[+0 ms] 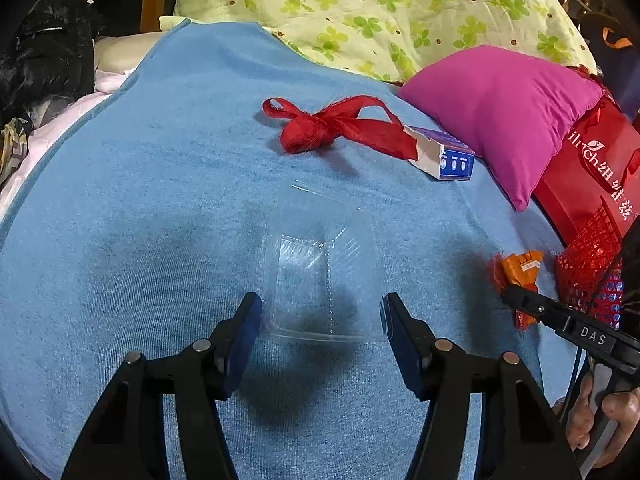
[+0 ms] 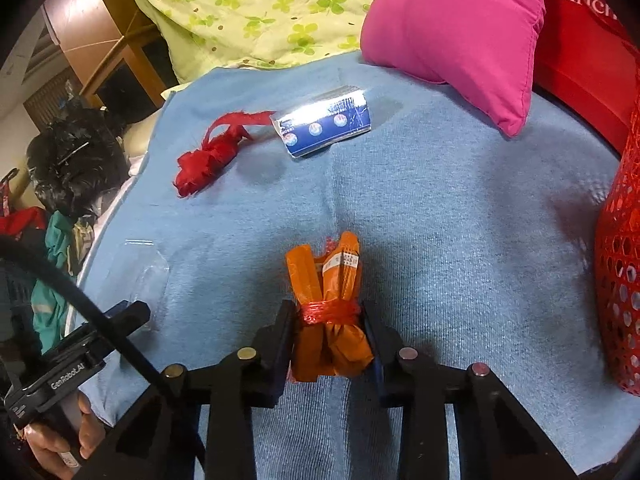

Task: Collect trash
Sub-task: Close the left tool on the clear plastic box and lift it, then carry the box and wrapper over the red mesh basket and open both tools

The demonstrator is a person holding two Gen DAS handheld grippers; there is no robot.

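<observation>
Left wrist view: left tool point(image 1: 322, 322) partway open, straddling clear plastic tray point(image 1: 320, 276) on blue blanket point(image 1: 160, 208), not squeezing yet. Right wrist view: right tool point(image 2: 328, 340) clamped tight on orange wrapper bundle point(image 2: 330, 312), near red mesh basket point(image 2: 622, 280).

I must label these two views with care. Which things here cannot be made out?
- Clear plastic tray, left wrist view: transparency blurs its outline.
- Red mesh basket, right wrist view: cut by the frame edge; inside hidden.
- Orange bundle, right wrist view: its sides are covered by the right hand-held gripper.
</observation>
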